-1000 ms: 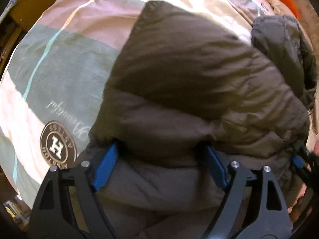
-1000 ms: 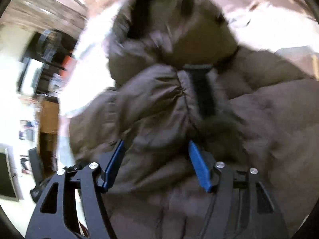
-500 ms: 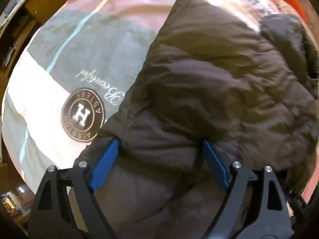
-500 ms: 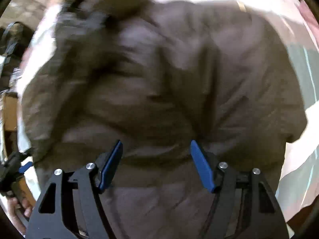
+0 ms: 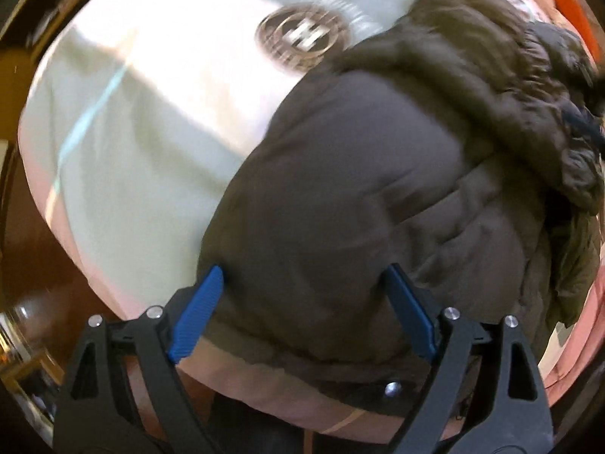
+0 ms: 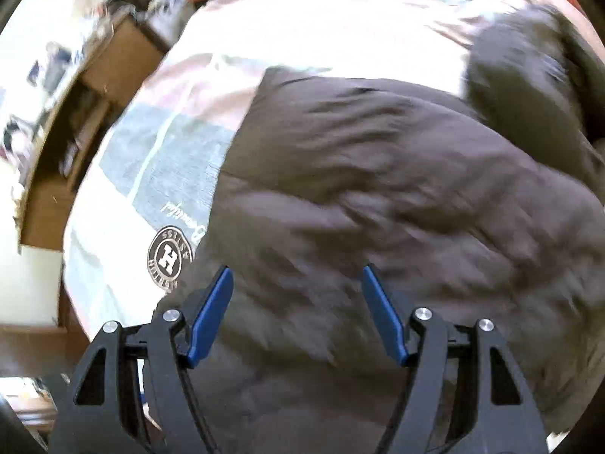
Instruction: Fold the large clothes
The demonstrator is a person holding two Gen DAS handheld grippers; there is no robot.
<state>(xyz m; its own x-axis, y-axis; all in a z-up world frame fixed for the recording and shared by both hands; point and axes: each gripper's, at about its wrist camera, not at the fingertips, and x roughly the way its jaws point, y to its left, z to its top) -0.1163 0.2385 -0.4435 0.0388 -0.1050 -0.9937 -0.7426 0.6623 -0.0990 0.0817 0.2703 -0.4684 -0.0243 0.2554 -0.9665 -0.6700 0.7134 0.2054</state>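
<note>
A dark brown puffer jacket (image 5: 378,189) lies bunched on a bed, its hood (image 5: 559,60) at the upper right. My left gripper (image 5: 304,276) is open and hangs above the jacket's near edge, jaws wide apart with nothing between them. In the right wrist view the same jacket (image 6: 397,189) fills the middle and right, with the hood (image 6: 529,64) at the top right. My right gripper (image 6: 297,276) is open above the jacket, holding nothing.
The bedspread (image 5: 132,113) has pale green, white and pink blocks and a round "H" logo (image 5: 302,36), also in the right wrist view (image 6: 168,259). A wooden cabinet (image 6: 56,174) stands beyond the bed's left edge. An orange item (image 5: 567,3) lies at the far right.
Both grippers have pulled back from the jacket toward the bed's near edge. The left view now shows the bed's edge and more bedspread; the right view has swung to the jacket's back.
</note>
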